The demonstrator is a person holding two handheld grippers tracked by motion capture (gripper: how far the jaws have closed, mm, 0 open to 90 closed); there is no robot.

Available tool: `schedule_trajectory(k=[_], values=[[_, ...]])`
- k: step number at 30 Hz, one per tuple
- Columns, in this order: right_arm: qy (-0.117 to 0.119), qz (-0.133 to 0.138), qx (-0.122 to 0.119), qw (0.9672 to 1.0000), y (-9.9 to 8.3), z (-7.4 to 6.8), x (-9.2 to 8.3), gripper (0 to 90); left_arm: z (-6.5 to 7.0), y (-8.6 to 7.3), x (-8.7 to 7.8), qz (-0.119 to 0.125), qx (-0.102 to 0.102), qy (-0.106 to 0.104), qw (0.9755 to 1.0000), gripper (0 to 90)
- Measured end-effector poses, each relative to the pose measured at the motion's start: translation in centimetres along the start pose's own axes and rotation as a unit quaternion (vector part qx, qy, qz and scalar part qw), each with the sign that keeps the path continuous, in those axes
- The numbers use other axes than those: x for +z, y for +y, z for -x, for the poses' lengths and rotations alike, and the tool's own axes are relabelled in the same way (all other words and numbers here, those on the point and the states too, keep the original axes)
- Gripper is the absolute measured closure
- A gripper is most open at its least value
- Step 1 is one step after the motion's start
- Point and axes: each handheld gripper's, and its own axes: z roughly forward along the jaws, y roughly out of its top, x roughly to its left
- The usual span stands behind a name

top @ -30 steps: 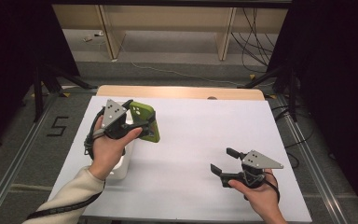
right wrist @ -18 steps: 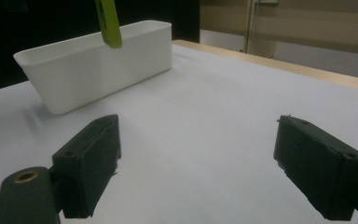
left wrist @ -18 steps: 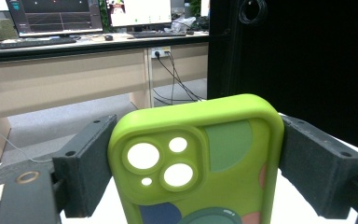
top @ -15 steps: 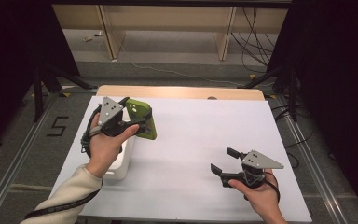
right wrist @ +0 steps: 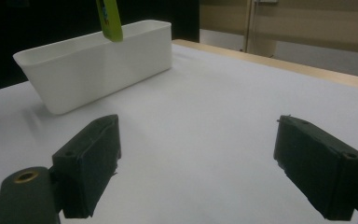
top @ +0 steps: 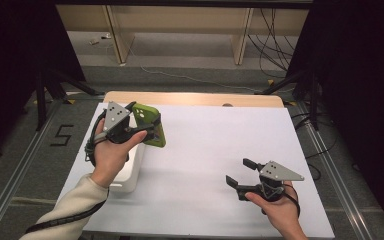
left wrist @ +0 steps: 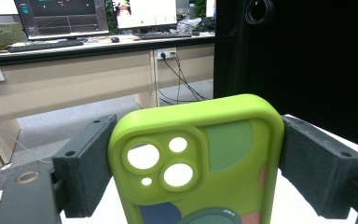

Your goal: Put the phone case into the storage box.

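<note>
Currently my left hand-held gripper (left wrist: 193,172) clamps a light, flexible green phone case (left wrist: 200,158) by its long edges above the white bin (right wrist: 93,65); my right hand-held gripper (right wrist: 209,168) rests apart.

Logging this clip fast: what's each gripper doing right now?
Left gripper: shut on the green phone case, held up off the table.
Right gripper: open, holding nothing.

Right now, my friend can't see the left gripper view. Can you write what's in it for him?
A lime-green phone case with camera cut-outs stands clamped at its sides between the left gripper's two black jaws. Behind it are a long desk with monitors and keyboards, and a black curtain.
</note>
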Motion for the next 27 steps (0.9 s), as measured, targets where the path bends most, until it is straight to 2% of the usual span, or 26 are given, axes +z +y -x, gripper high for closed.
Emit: schedule_trajectory(k=[1, 2, 27], values=[[0.000, 0.000, 0.000, 1.0000, 0.0, 0.0, 0.0, 15.8, 0.3, -0.1, -0.1, -0.008, -0.026, -0.006, 0.9996, 15.4], [0.000, 0.000, 0.000, 1.0000, 0.0, 0.0, 0.0, 15.8, 0.4, -0.1, -0.1, -0.011, -0.038, -0.007, 0.9992, 15.4], [-0.002, 0.001, 0.001, 1.0000, 0.0, 0.0, 0.0, 15.8, -0.7, 0.3, 0.2, -0.010, -0.034, 0.007, 0.9993, 15.5]])
